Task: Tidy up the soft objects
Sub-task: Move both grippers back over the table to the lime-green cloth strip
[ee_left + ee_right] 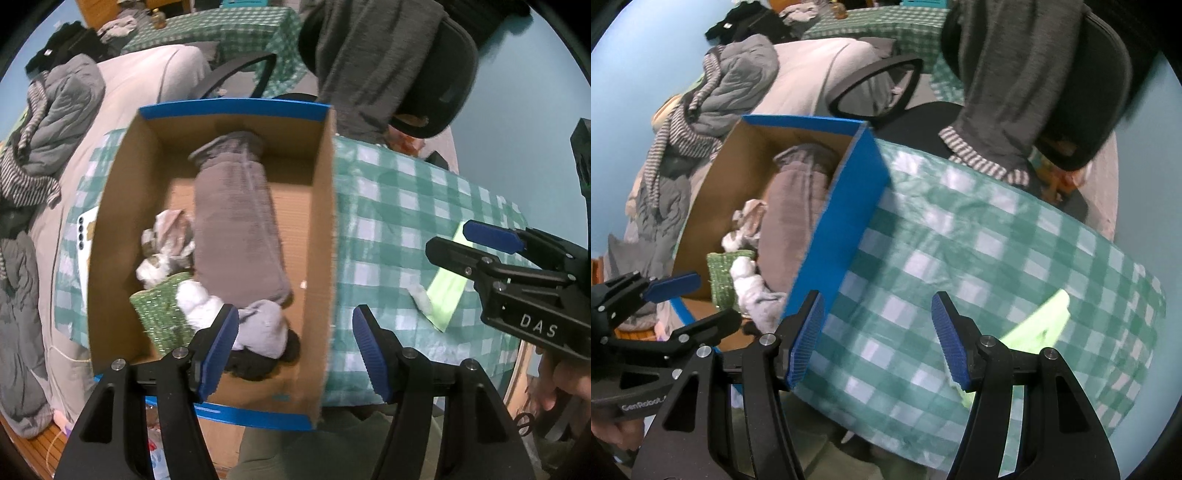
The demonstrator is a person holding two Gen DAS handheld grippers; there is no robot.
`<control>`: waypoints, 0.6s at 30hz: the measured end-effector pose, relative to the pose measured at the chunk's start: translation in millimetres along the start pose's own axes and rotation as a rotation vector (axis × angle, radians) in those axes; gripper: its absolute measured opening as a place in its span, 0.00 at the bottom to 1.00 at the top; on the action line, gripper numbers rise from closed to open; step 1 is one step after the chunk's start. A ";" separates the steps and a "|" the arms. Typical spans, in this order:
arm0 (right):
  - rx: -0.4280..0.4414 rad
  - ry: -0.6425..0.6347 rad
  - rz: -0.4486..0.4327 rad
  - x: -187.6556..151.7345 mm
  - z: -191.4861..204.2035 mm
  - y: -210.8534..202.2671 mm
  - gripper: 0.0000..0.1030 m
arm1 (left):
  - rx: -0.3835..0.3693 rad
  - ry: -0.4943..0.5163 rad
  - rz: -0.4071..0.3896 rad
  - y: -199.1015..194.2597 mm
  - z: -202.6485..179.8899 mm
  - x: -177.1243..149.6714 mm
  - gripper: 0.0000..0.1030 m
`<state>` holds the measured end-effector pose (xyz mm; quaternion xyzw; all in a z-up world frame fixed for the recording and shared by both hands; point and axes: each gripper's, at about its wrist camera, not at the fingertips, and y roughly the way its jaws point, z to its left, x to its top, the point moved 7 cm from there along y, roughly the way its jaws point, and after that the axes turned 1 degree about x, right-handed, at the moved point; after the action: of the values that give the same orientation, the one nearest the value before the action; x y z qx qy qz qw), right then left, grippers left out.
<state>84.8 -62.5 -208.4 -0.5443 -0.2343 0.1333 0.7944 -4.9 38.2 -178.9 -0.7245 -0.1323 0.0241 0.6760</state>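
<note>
Two grippers hang over the desk, both with jaws wide apart and nothing between them. The left gripper points straight down over the near right corner of the cardboard box, which holds a rolled grey towel, a white cloth and a green woven pouch. The right gripper tilts steeply down over the checked cloth (a lime-green cloth lies just beyond its right pad).

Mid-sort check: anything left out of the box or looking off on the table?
Yes. A light green cloth with a small white scrap beside it lies on the checked tablecloth, outside the cardboard box that holds the other soft items. Both grippers are empty.
</note>
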 end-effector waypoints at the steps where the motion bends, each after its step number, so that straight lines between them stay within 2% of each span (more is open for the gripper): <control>1: -0.004 0.011 -0.002 -2.6 -6.4 -2.5 0.59 | 0.001 0.009 0.001 0.3 -4.8 -0.1 0.64; 18: -0.060 0.154 -0.014 -35.7 -80.5 -20.7 0.60 | -0.014 0.120 0.032 14.5 -68.8 2.7 0.66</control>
<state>95.1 -151.5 -221.3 -0.5748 -0.1802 0.0784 0.7944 14.8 -28.9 -186.9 -0.7315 -0.0802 -0.0094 0.6770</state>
